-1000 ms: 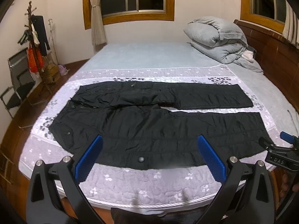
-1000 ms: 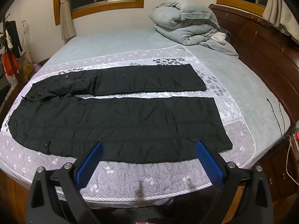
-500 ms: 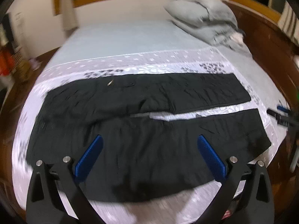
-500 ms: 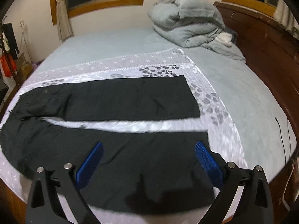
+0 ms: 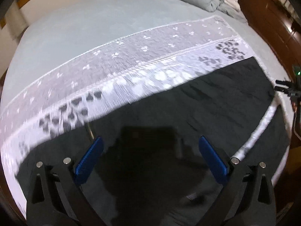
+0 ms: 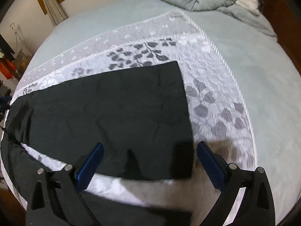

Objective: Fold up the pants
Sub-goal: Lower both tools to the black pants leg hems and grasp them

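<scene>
Both jaws spread wide, gripping nothing: the left hand-held gripper hovers low over the waist end of the black pants, the right hand-held gripper over the far leg's cuff at its 12 o'clock. Pants lie flat on the bed; best to pinch both far-edge points together and lift evenly toward 6 o'clock.

Readable text: none | left wrist view: showing no legible letters, numbers, labels or brand marks, being heavily blurred | right wrist view: showing no legible writing either | signs: none readable
</scene>
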`<act>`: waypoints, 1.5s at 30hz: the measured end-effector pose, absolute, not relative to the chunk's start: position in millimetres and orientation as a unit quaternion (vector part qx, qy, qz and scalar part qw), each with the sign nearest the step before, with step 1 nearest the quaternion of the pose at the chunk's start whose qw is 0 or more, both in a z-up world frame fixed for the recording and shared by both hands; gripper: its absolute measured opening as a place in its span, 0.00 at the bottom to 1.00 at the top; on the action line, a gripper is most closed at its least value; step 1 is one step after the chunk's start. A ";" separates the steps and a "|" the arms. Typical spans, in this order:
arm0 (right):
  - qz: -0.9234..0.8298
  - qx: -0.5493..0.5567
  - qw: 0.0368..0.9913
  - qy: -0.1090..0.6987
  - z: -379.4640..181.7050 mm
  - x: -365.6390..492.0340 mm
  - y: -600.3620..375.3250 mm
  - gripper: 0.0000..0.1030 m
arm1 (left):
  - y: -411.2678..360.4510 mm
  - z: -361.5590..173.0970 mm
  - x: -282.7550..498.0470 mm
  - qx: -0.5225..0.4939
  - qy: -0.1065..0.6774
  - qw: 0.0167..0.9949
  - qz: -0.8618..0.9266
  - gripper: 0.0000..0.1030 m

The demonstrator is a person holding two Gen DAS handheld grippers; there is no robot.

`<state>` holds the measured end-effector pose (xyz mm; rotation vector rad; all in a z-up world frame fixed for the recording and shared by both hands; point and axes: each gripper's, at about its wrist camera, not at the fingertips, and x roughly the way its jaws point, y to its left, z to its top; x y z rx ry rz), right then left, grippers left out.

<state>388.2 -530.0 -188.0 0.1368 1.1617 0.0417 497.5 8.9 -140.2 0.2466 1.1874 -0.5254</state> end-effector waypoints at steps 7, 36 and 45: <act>0.063 0.082 0.821 0.562 -208.9 412.0 -538.9 0.97 | -2.4 -183.6 556.8 0.104 0.593 0.740 -0.301 0.97; 0.077 0.075 0.822 0.559 -204.6 455.3 -536.8 0.97 | -18.6 -225.3 561.3 0.213 0.607 0.708 -0.291 0.30; 0.054 0.052 0.838 0.540 -198.3 490.1 -541.3 0.96 | -8.5 -213.7 553.4 0.198 0.579 0.730 -0.303 0.14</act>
